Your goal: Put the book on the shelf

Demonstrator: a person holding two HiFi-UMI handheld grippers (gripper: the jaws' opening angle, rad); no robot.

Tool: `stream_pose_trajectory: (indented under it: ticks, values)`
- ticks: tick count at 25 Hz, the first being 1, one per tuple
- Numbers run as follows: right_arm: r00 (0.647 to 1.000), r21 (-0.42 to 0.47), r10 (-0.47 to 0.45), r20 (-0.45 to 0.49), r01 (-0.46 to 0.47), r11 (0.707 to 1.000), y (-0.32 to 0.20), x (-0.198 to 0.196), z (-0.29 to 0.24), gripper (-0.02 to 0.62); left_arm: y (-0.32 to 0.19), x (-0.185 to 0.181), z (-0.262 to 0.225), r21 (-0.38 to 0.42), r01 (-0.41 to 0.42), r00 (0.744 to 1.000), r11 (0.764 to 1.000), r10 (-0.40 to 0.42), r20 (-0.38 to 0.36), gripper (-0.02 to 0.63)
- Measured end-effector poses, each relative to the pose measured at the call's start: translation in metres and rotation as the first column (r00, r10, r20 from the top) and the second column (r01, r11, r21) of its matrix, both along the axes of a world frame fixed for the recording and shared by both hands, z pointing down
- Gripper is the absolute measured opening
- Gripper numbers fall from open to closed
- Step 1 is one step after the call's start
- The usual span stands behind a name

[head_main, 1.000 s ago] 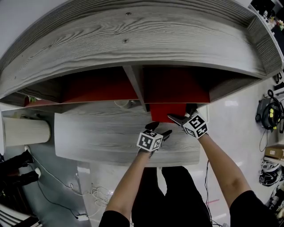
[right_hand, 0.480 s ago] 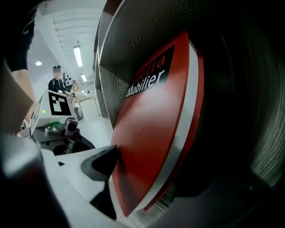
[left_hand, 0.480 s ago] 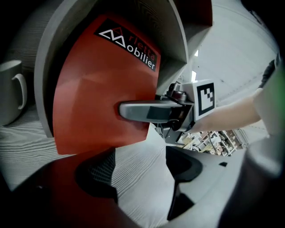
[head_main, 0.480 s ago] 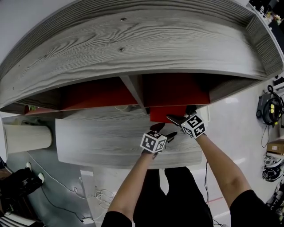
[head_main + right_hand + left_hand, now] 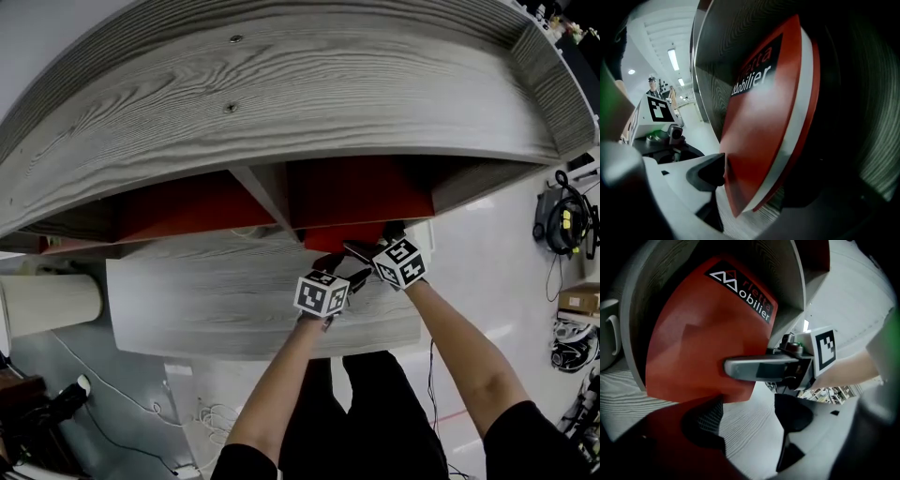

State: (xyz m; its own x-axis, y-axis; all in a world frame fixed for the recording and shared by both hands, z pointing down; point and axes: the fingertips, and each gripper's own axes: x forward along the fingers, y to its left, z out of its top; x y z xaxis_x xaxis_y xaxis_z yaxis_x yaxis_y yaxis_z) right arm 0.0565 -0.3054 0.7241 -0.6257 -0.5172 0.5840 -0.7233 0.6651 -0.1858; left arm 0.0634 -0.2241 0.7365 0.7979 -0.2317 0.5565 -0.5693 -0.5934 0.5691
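We count one red book, one white mug, one grey shelf showing two compartments, one bench, two claws: left claw, right claw.

Both arms come up from 6 o'clock, forearms closing in on each other. The left arm leans toward 1 o'clock, and the left gripper tips downward, jaws apart with nothing between them. The right arm runs toward 11 o'clock. The right gripper sits at 2 o'clock of its partner, jaws wide astride the book, and they've just eased in a touch.
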Motion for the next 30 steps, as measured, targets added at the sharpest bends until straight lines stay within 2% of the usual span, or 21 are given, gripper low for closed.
stream_pose_trajectory:
  ticks: [4,9,15,30]
  values:
    - [0.999,-0.02,0.028,-0.021,-0.029,0.999,0.001,0.002,-0.001,0.346,-0.001,-0.001,0.001,0.002,-0.002,1.0,1.0,0.002,0.001,0.331]
    - [0.992,0.067,-0.055,-0.114,0.063,0.996,0.001,-0.007,-0.007,0.336,-0.006,-0.007,0.008,-0.024,0.029,1.0,0.999,-0.029,0.004,0.333]
    - [0.969,0.089,-0.128,-0.21,0.149,0.985,-0.003,-0.014,-0.004,0.333,-0.019,-0.023,0.012,0.004,0.038,0.999,0.999,-0.038,0.014,0.333]
    - [0.978,0.041,-0.08,-0.191,0.089,0.995,-0.009,-0.015,-0.003,0.355,-0.045,-0.03,0.01,0.004,0.078,0.997,0.997,-0.078,-0.016,0.333]
